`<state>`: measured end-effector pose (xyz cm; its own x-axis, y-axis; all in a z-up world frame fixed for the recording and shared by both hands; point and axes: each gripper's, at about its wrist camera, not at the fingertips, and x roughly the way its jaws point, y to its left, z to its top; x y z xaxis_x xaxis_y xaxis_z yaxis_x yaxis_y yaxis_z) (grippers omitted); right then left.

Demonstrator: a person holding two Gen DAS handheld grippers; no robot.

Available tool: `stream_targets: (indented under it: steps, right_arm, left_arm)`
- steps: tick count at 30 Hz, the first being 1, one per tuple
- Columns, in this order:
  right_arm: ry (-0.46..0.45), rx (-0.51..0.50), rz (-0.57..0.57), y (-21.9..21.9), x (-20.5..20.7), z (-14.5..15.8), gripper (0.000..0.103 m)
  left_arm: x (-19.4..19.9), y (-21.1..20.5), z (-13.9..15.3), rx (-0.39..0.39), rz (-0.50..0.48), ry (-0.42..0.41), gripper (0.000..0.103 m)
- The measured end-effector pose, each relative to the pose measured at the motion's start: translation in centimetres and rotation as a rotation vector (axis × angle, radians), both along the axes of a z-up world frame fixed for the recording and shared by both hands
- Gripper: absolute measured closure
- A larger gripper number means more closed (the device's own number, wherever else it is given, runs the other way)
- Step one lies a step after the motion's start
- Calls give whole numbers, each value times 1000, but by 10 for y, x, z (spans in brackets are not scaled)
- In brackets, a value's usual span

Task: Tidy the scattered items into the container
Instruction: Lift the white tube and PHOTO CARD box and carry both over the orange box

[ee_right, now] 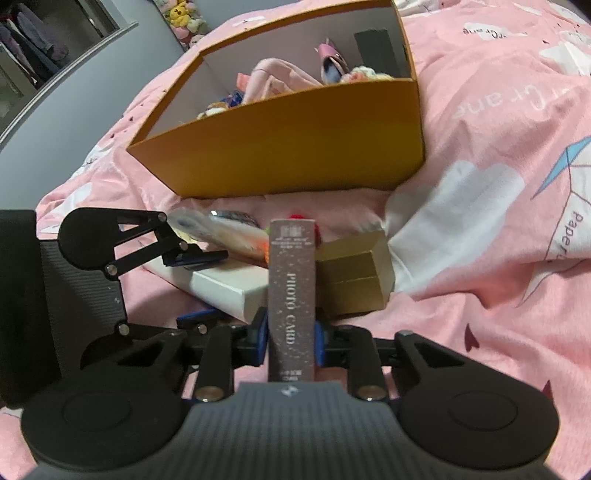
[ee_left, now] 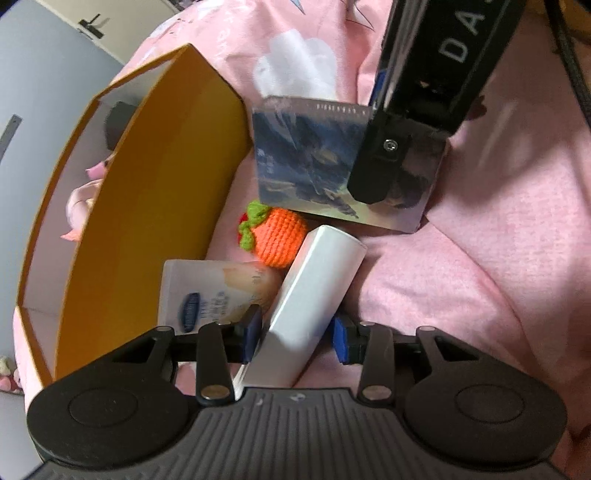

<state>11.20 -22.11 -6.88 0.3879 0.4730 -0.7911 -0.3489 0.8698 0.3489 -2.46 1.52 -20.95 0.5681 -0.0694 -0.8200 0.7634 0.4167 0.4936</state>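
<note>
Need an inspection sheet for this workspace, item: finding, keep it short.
Surface: pink bedspread, rumpled.
Job's things: orange box open, toys inside; photo card box on edge in the right tool; white box between the left tool's pads; knitted orange, pouch and gold box lie loose on the bedspread.
Clutter: plush toys off the bed.
Grippers: right tool shut on photo card box; left tool around the white box, contact unclear.
Cables: black cable by the right tool.
Surroundings: grey wall, hanging clothes.

Orange box [ee_left: 147,229] contents mostly behind its wall; white box [ee_left: 310,295] end under the jaws
</note>
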Motion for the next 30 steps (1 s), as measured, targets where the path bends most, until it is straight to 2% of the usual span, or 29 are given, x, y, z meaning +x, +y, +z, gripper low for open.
stream_targets:
  steps: [1, 6, 7, 9, 12, 14, 16, 17, 19, 25, 30]
  right_arm:
    - [-8, -3, 1, 0, -1, 2, 78]
    - [-29, 22, 0, -2, -3, 10, 78]
    - [-37, 23, 1, -2, -3, 13, 78]
    - [-53, 23, 2, -2, -3, 17, 78]
    - [-70, 27, 0, -1, -2, 22, 78]
    - [-79, 27, 0, -1, -2, 25, 78]
    - [-86, 27, 2, 1, -3, 27, 78]
    - [-90, 27, 4, 1, -3, 28, 78]
    - [-98, 30, 5, 2, -3, 31, 78]
    - [-148, 43, 20, 7, -3, 47, 78]
    - [-193, 46, 36, 11, 1, 62, 78]
  left_arm:
    - [15, -10, 7, 2, 5, -17, 60]
    - [-3, -9, 24, -16, 53, -78, 63]
    - [-3, -13, 30, -28, 70, -89, 64]
    - [4, 7, 38, -57, 108, -121, 65]
    - [6, -17, 61, -120, 186, -171, 68]
    - [32, -40, 75, -164, 235, -204, 69]
    - [112, -59, 126, -197, 265, -230, 70]
    - [125, -59, 137, -212, 279, -239, 70]
    - [110, -57, 146, -240, 298, -254, 70]
    - [112, -55, 177, -323, 354, -284, 70]
    - [115, -44, 200, -432, 405, -289, 70]
